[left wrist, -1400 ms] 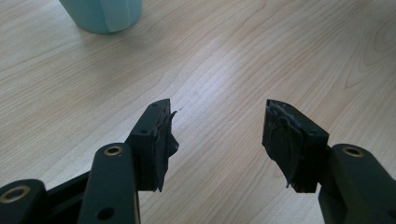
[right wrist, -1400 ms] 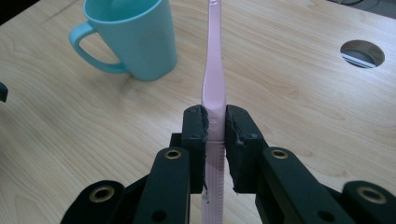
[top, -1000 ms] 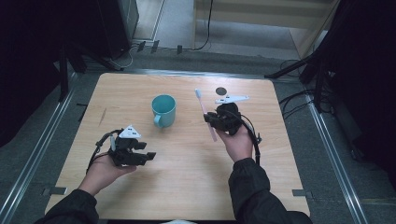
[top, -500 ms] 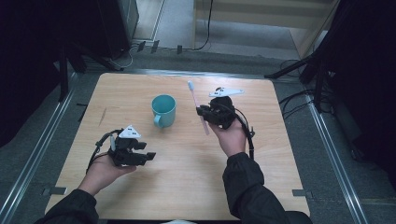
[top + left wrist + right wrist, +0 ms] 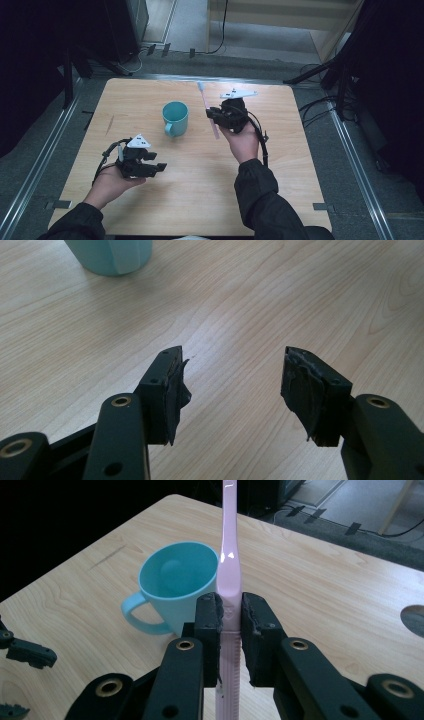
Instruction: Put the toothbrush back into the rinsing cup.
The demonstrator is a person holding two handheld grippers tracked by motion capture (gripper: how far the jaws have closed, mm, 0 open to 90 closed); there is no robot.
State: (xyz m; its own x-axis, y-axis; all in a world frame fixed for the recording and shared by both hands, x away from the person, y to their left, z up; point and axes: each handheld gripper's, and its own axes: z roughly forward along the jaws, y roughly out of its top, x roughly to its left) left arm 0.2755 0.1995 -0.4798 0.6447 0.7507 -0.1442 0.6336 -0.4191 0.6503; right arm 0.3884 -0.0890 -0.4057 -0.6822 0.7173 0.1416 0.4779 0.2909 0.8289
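Observation:
A teal mug stands upright on the wooden table, handle toward the person. My right gripper is shut on a pink toothbrush, lifted off the table just right of the mug. In the right gripper view both pads clamp the toothbrush handle, which rises upright beside the empty mug. My left gripper rests low at the front left, open, with bare wood between its fingertips. The mug's base shows at the top of the left gripper view.
A dark round mark lies on the table to the right of the toothbrush. Cables and metal rails run along the floor around the table. Dark stands and equipment flank the far corners.
My right gripper has carried the toothbrush left toward the mug and slightly up. The left gripper has stayed where it was.

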